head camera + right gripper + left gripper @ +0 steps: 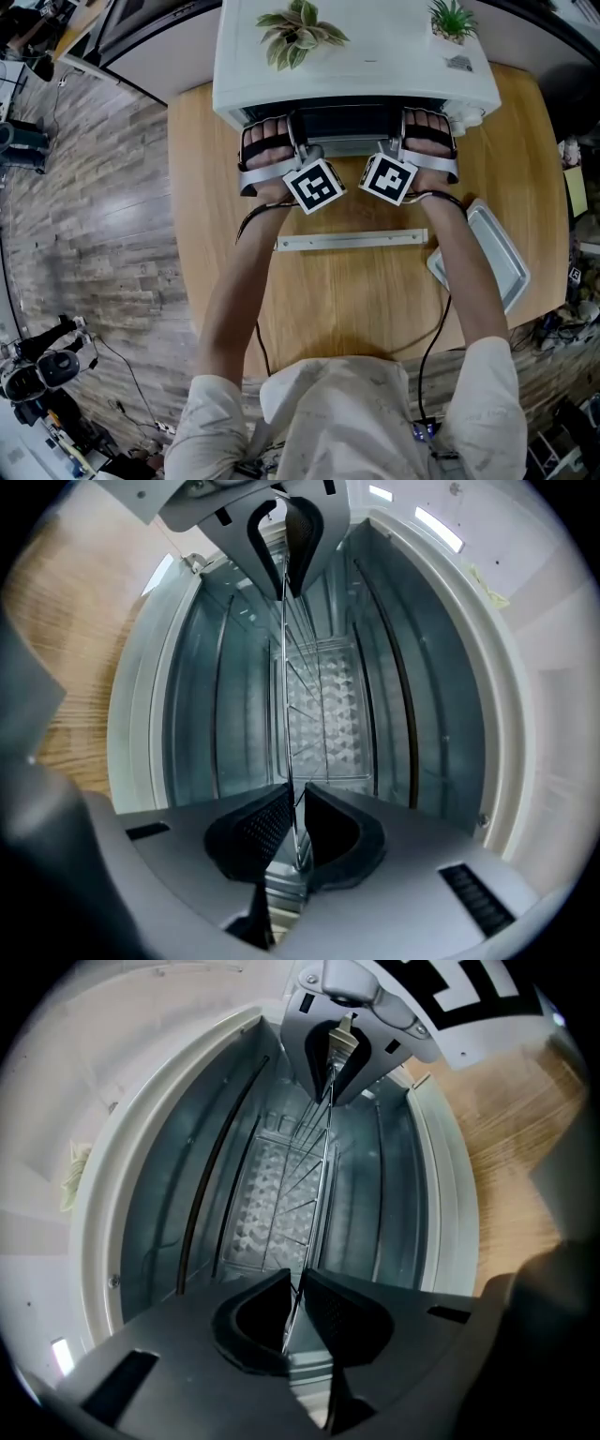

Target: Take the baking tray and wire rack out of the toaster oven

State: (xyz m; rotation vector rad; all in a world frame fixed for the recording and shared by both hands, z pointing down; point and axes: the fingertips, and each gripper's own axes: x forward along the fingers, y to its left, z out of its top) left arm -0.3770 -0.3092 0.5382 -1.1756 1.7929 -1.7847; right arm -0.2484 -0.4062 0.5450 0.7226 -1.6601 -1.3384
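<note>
Left tool (295,1303) and right tool (298,829) both clenched on the wire rack's (324,1176) front bar inside the toaster oven (356,56), one per side, I judge for a level pull; baking tray (497,255) already sits on the table (356,300).

- Head view: above the person, facing steeply down from well back. It takes in the table (356,291) and the toaster oven's (366,66) top.
- Left gripper view: on the left gripper (293,1277), very near, looking into the oven's mouth, seemingly rolled sideways.
- Right gripper view: on the right gripper (293,789), likewise.
- Shared: both gripper views hold the oven's inside, the wire rack (324,1166) and the opposite gripper.
</note>
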